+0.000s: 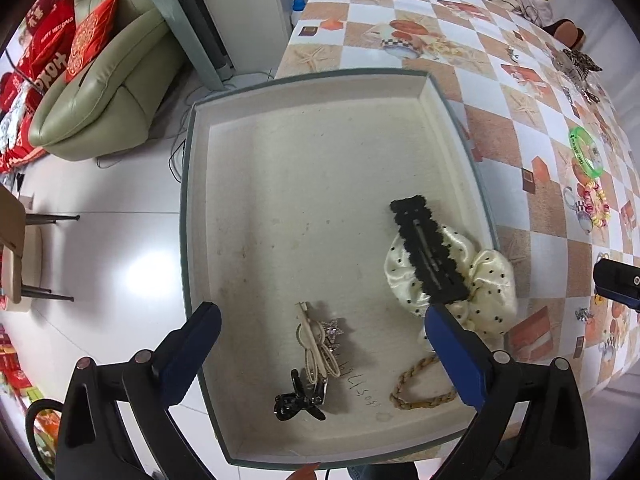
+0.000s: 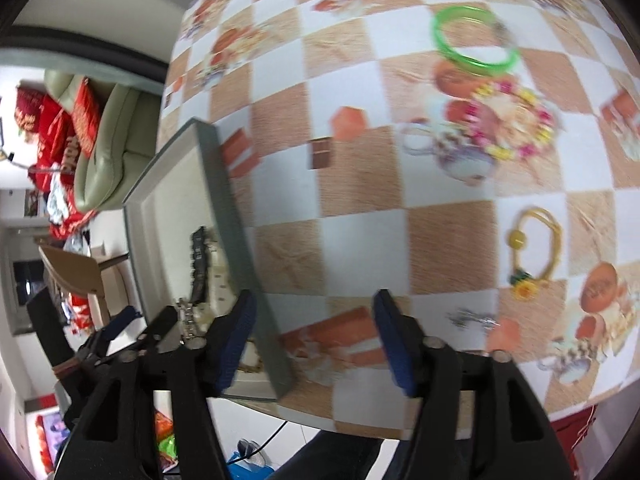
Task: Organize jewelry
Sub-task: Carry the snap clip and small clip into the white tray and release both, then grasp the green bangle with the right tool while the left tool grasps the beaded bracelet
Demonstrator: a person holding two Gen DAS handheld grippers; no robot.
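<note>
A grey-rimmed box point(image 1: 188, 184) with a cream inside holds a black hair clip point(image 1: 430, 250) lying on a polka-dot scrunchie point(image 1: 486, 288), a cream hair pin with a silver star point(image 1: 318, 344), a black claw clip point(image 1: 298, 402) and a braided tan band point(image 1: 416, 394). My left gripper point(image 1: 322, 356) hovers open and empty over the box's near end. My right gripper point(image 2: 314, 340) is open and empty over the tablecloth, just right of the box rim point(image 2: 236, 216). A green bangle point(image 2: 474, 40), a beaded bracelet point(image 2: 516, 120), a yellow hair tie point(image 2: 532, 252) and a small silver piece point(image 2: 472, 318) lie on the table.
The checkered tablecloth point(image 1: 516, 128) also carries a pile of dark jewelry point(image 1: 578, 66) at its far right. A green sofa point(image 1: 104, 80) with red cushions and a chair point(image 1: 16, 248) stand on the floor left of the table. The right-wrist view is motion-blurred.
</note>
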